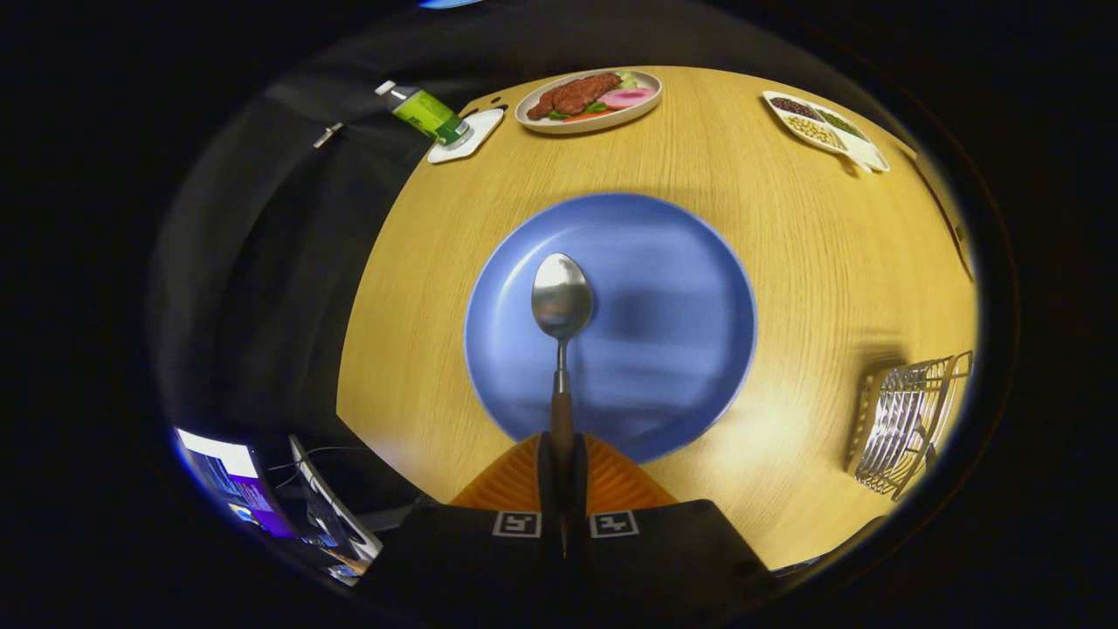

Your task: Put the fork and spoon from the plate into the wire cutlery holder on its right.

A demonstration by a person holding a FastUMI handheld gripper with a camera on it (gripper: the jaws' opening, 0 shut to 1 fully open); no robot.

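Firmly, the tool (562,454) clamps the spoon (562,301) above the blue plate (681,349); wire cutlery holder (904,419) sits well right.

Gripper (562,454) view: high above table (786,262), facing steeply down, plate (664,288) close below.

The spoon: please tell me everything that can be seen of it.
The spoon has a shiny, metal-looking oval bowl, a thin metal neck and a dark brown handle that looks like wood. The tongs are shut on the handle, both fingers pressing it. The spoon points straight ahead from them, its bowl over the blue plate. Whether it touches the plate cannot be told.
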